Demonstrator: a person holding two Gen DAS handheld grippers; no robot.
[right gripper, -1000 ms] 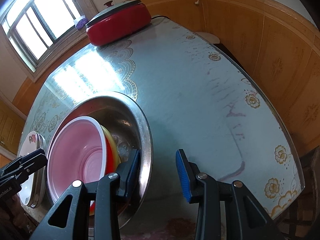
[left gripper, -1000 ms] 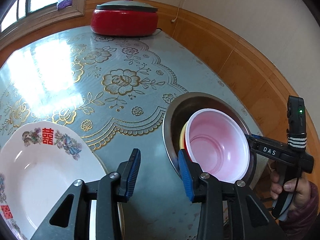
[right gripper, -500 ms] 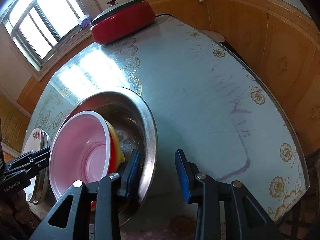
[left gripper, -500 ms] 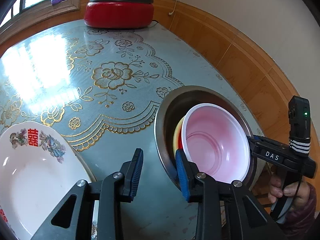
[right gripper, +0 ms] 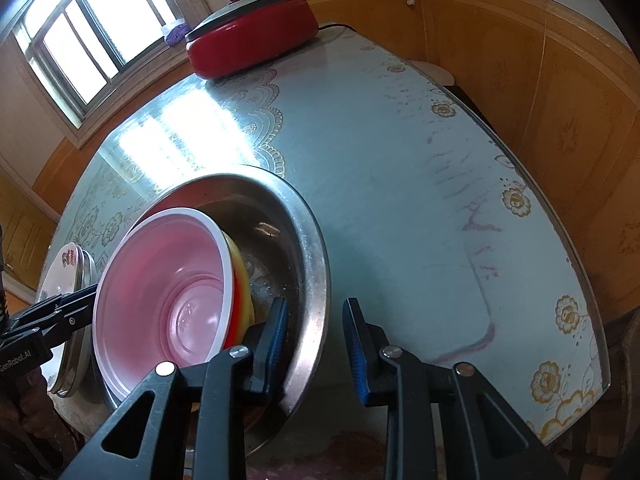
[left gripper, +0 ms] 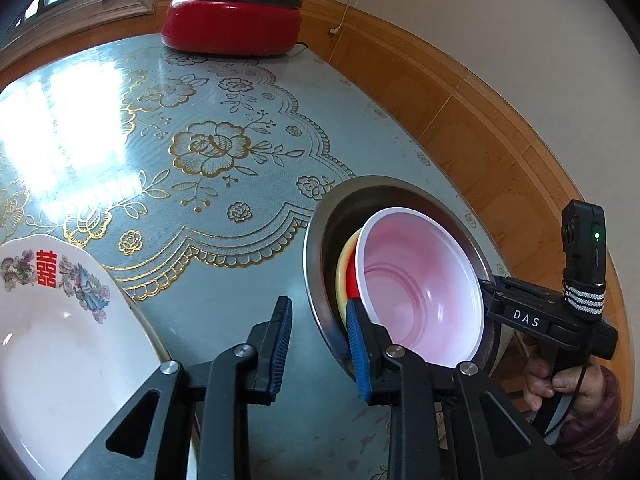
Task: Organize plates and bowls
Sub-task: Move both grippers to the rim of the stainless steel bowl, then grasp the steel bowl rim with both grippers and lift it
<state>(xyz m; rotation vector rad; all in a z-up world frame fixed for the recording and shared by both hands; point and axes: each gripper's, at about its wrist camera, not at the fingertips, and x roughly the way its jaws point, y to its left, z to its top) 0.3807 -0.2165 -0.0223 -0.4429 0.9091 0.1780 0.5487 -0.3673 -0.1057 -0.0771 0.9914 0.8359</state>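
Note:
A steel basin (left gripper: 320, 216) (right gripper: 312, 240) sits near the table's front edge. A pink bowl (left gripper: 420, 280) (right gripper: 168, 292) is nested in it on a yellow and red bowl (left gripper: 345, 264) (right gripper: 240, 280). My left gripper (left gripper: 318, 336) is open and straddles the basin's left rim, one finger inside. My right gripper (right gripper: 314, 332) is open and straddles the basin's right rim. A white plate with red characters (left gripper: 48, 320) (right gripper: 66, 264) lies to the left of the basin.
A red electric pot with a grey lid (left gripper: 232, 20) (right gripper: 252, 36) stands at the far end of the blue flowered table (left gripper: 180, 120). Wooden wall panelling runs along the right. The table's front edge is close to both grippers.
Both grippers have edged closer to the basin rim and stayed open. The bowls and the plate have not moved.

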